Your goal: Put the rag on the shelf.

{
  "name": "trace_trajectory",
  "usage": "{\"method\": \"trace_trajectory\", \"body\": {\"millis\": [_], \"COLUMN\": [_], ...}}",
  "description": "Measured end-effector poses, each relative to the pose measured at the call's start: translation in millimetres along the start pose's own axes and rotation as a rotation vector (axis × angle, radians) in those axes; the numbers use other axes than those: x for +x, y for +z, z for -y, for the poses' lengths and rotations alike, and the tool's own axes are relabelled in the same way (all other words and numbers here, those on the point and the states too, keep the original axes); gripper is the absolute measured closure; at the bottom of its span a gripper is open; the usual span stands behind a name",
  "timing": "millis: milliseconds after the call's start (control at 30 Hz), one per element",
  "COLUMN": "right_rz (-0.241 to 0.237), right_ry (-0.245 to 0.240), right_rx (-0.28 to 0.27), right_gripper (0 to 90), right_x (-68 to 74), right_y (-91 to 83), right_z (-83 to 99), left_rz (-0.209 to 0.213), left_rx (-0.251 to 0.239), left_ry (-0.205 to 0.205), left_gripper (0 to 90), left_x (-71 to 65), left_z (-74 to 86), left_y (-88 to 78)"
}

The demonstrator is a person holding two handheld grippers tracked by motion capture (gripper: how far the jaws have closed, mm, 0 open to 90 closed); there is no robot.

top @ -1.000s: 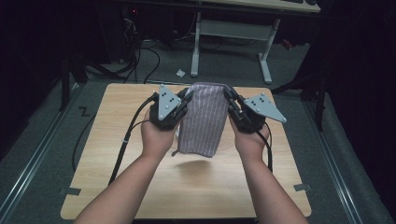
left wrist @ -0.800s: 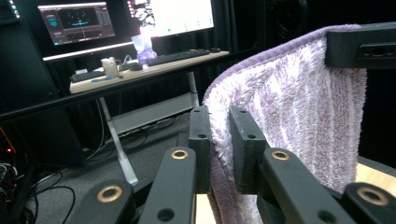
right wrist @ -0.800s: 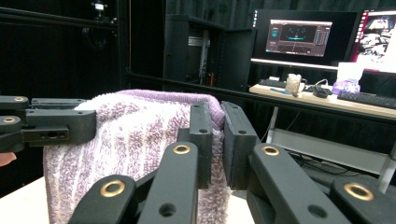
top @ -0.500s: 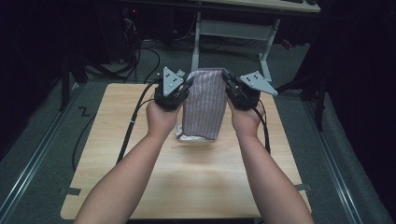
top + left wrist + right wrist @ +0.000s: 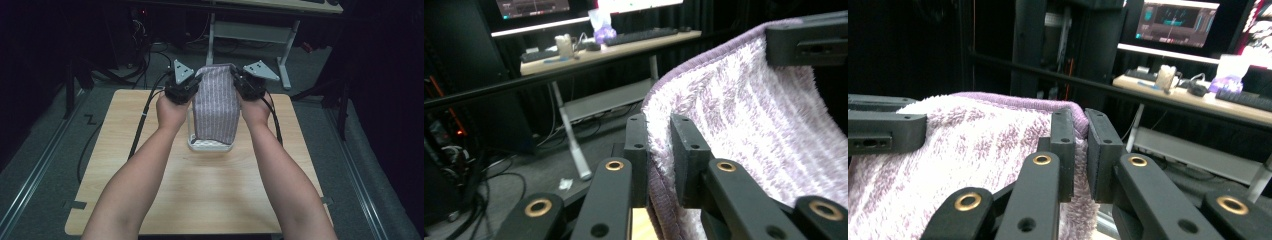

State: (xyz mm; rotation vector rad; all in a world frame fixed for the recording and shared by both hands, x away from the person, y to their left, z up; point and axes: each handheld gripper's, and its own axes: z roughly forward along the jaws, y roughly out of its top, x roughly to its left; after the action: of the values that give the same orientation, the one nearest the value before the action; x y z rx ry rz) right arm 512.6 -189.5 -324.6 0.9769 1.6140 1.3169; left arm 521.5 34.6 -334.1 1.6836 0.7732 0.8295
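You worked at a light wooden table (image 5: 150,165) on grey carpet in a darkened room, with a desk (image 5: 1198,102) carrying a keyboard and lit monitors beyond your jaws and black cables trailing off the table's left edge. Between your two hands hung a purple-and-white striped towel (image 5: 216,107), fluffy in texture with a solid purple hem, stretched flat and held up by its top corners. Your left gripper (image 5: 659,150) was clamped on the towel's one top corner, the pile squeezed between its black jaws. Your right gripper (image 5: 1080,150) pinched the other top corner the same way. Below the jaws, the towel's lower edge draped into a small white tray (image 5: 210,146) on the tabletop.
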Motion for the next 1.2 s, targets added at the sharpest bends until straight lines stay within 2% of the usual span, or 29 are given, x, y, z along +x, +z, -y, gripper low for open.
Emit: {"method": "trace_trajectory", "body": {"millis": [67, 100, 200, 267, 300, 367, 400, 433, 467, 500, 533, 567, 600, 933, 1067, 1200], "right_rz": [-0.008, -0.008, 0.002, 0.007, 0.007, 0.010, 0.018, 0.020, 0.003, -0.011, -0.011, 0.002, -0.004, -0.033, -0.050, -0.068], "right_ry": [0.015, 0.006, -0.010, -0.003, -0.003, -0.001, -0.010, -0.010, 0.022, 0.035, 0.035, 0.024, 0.026, 0.056, 0.061, 0.053], "right_rx": [0.035, 0.046, 0.067, 0.111, 0.111, 0.141, 0.151, 0.157, 0.189, 0.226, 0.226, 0.249, 0.247, 0.252, 0.239, 0.213], "right_gripper": [83.9, 83.9, 83.9, 83.6, 83.6, 83.1, 82.2, 79.5, 67.8, 64.6, 64.6, 63.7, 60.8, 57.8, 56.9, 56.7], "right_x": [-0.8, -0.1, 1.7, 0.1, 0.1, -1.4, -2.1, -2.5, -3.4, -3.4, -3.4, -1.7, -0.1, 6.1, 11.1, 13.1], "right_y": [10.1, 13.2, 18.8, 26.9, 26.9, 31.1, 32.9, 33.9, 38.1, 41.1, 41.1, 41.9, 40.0, 29.2, 14.2, -1.3], "right_z": [-0.3, 0.1, 2.0, 7.6, 7.6, 11.8, 14.4, 15.9, 20.2, 22.8, 22.8, 25.2, 28.2, 29.0, 27.3, 20.6], "left_rz": [-0.010, -0.016, -0.017, -0.009, -0.007, 0.022, 0.020, 0.016, 0.025, 0.047, 0.067, 0.068, 0.062, 0.052, 0.055, 0.083], "left_rx": [0.024, 0.033, 0.071, 0.087, 0.094, 0.125, 0.131, 0.138, 0.145, 0.157, 0.175, 0.178, 0.172, 0.163, 0.138, 0.123], "left_ry": [0.011, 0.012, -0.014, -0.044, -0.066, -0.120, -0.124, -0.125, -0.139, -0.166, -0.191, -0.204, -0.210, -0.205, -0.197, -0.189], "left_gripper": [78.9, 78.8, 78.7, 76.3, 76.3, 70.0, 67.7, 66.5, 60.6, 57.4, 57.4, 54.5, 52.5, 52.5, 53.0, 53.3], "left_x": [4.0, 6.5, 9.8, 12.0, 12.9, 15.1, 15.5, 15.9, 17.1, 19.1, 21.7, 23.8, 24.4, 17.1, 12.8, 11.3], "left_z": [0.0, 0.4, 3.4, 6.1, 7.5, 10.9, 11.8, 13.1, 14.4, 15.8, 17.1, 18.3, 19.7, 20.1, 16.5, 7.7], "left_y": [5.3, 7.8, 15.0, 18.7, 20.5, 24.6, 25.1, 25.7, 26.4, 27.6, 28.5, 28.5, 27.3, 9.0, -5.3, -25.4]}}
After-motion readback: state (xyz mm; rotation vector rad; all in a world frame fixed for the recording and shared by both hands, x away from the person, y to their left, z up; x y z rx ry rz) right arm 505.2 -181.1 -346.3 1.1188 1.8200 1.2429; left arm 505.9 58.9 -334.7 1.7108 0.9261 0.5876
